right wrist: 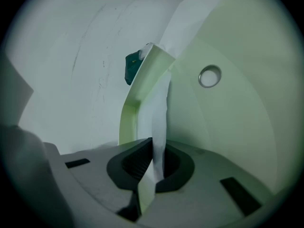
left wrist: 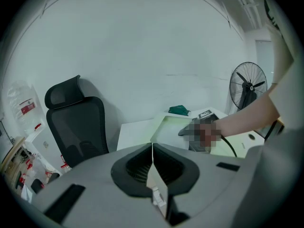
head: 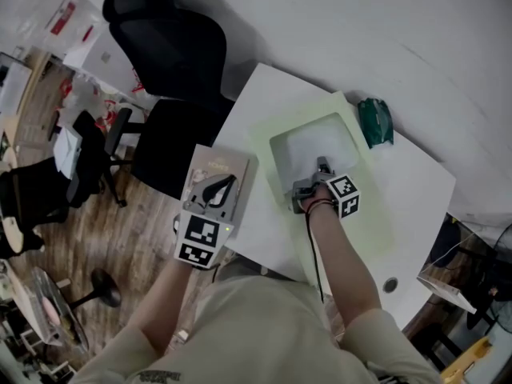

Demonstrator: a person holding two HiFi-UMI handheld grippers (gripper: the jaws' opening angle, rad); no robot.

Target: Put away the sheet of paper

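A pale green folder (head: 308, 114) lies on the white table (head: 260, 206), with the white sheet of paper (head: 316, 144) showing in its window. My right gripper (head: 322, 166) rests at the near edge of that window. In the right gripper view it (right wrist: 153, 144) is shut on the sheet of paper (right wrist: 160, 108), which rises from the jaws beside the folder's lifted green edge (right wrist: 135, 99). My left gripper (head: 230, 179) hovers at the table's left edge, apart from the folder. In its own view the left gripper (left wrist: 152, 148) is shut, and I see nothing sticking out past its jaws.
A dark green crumpled object (head: 374, 122) lies at the table's far side beside the folder. A round cable hole (head: 390, 285) sits near the table's right front. A black office chair (head: 172, 54) stands left of the table, a fan (left wrist: 248, 87) to the right.
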